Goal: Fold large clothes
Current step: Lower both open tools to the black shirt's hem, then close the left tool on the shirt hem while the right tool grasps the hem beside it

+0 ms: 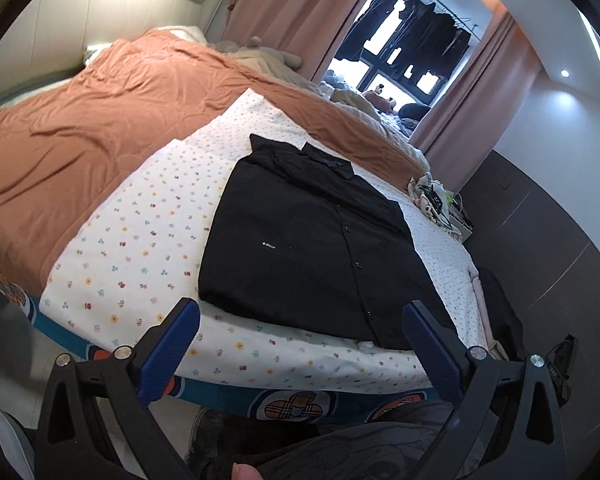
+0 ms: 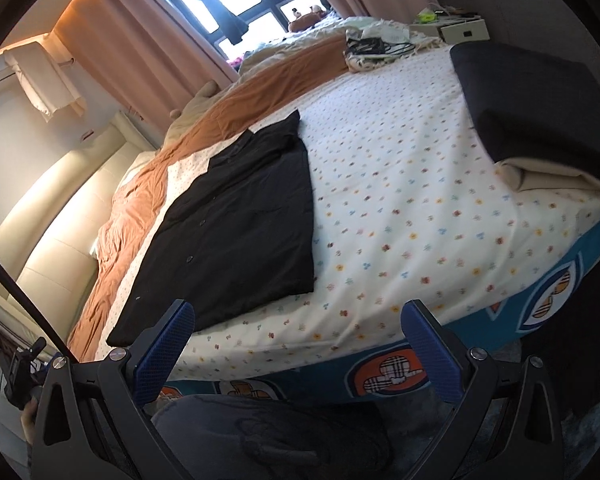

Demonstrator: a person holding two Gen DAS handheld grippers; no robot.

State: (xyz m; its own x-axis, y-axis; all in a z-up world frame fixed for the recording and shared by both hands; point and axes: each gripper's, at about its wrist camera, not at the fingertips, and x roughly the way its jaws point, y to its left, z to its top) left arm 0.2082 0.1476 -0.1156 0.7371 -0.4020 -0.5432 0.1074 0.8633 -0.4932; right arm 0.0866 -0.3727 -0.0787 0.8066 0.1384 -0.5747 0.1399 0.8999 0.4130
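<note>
Between my left gripper fingers nothing is held; the blue pads stand wide apart, hovering off the near edge of the bed. My right gripper is the same: spread wide, empty, pulled back from the mattress edge.

From the left fingers, the black shirt lies straight ahead at twelve o'clock, its hem just beyond the fingertips, its right corner close to the right-hand finger. From the right fingers it sits at about eleven o'clock, its near corner close to the left-hand finger. It rests flat on the flowered sheet, buttoned front up, sides apparently already folded inward to make a long rectangle. Its long axis runs away from me, collar at the far end beside the orange blanket.

I judge both grippers about equally near the hem, one per corner, so the next fold would carry hem toward collar. Folded clothes sit at one o'clock in the right view, well apart.
</note>
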